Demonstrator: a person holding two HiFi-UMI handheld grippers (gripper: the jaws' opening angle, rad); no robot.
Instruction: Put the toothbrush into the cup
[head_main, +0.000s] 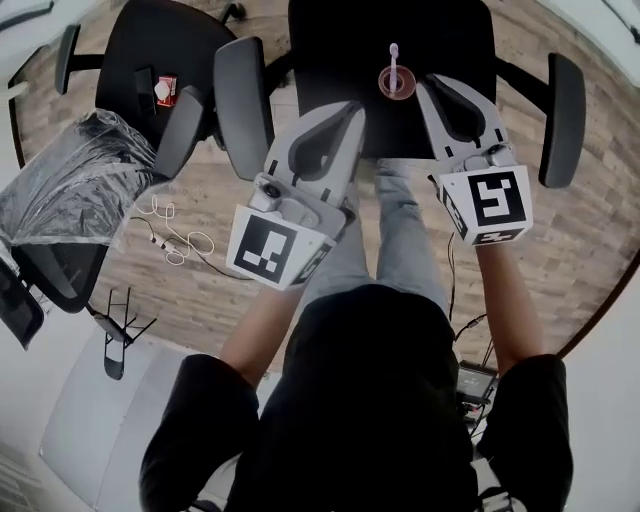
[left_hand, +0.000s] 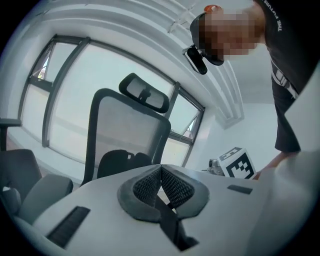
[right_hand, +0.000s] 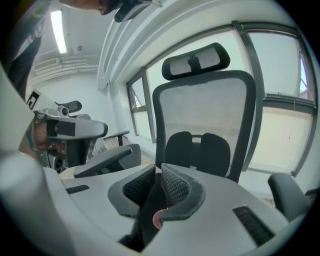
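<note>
grippers 2: left gripper (head_main: 352, 108), right gripper (head_main: 430, 82) | cup (head_main: 383, 85) 1 | toothbrush (head_main: 394, 58) 1 | office chairs 2: centre chair (head_main: 330, 50), left chair (head_main: 135, 40) | armrests (head_main: 560, 120) 4 | clear plastic bag (head_main: 70, 180) 1 | loose cable (head_main: 175, 240) on the floor 1 | small red-and-white item (head_main: 165, 90) 1 (dim shapes at the lower left edge are too unclear to count)

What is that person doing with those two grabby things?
A person holds a tool in each hand above a black office chair. A white toothbrush already stands in a small pinkish cup on the chair's seat. The left tool is shut and empty. The right tool, nearest the cup, has its jaws slightly apart and holds nothing. The job looks done.
</note>
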